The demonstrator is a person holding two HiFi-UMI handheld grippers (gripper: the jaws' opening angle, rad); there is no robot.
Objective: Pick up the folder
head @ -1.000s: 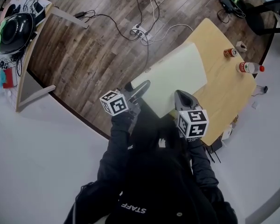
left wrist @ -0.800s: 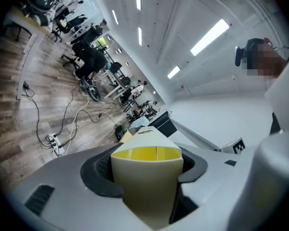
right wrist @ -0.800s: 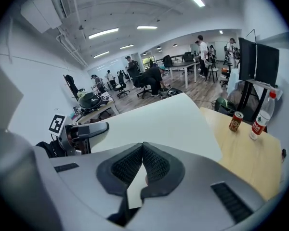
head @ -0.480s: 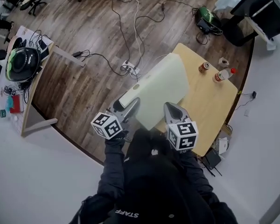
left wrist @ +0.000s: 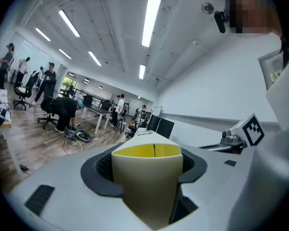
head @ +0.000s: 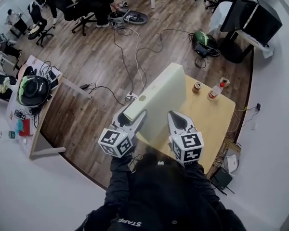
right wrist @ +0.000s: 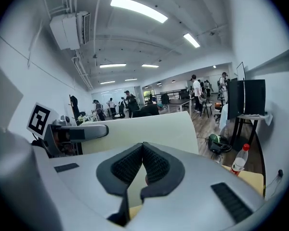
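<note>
The folder [head: 161,97] is a pale cream box file with a yellow inside, held up above the wooden table [head: 216,121] and tilted away from me. My left gripper [head: 134,123] is shut on its thick near end, and the left gripper view shows that end of the folder [left wrist: 147,177] filling the space between the dark pads. My right gripper [head: 176,122] is shut on the folder's thin near edge. In the right gripper view the folder [right wrist: 154,129] stretches ahead of the gripper [right wrist: 143,166], with the left gripper [right wrist: 72,134] beside it.
A can [head: 197,87] and a red-capped bottle [head: 214,91] stand at the table's far corner. Cables and a power strip [head: 131,97] lie on the wood floor. A side desk with a black helmet [head: 32,90] is at left. People sit at the far back; monitors [head: 250,16] stand at upper right.
Both grippers have risen with the folder, which came up off the table. The left gripper rolled, and the folder now tilts further up and away.
</note>
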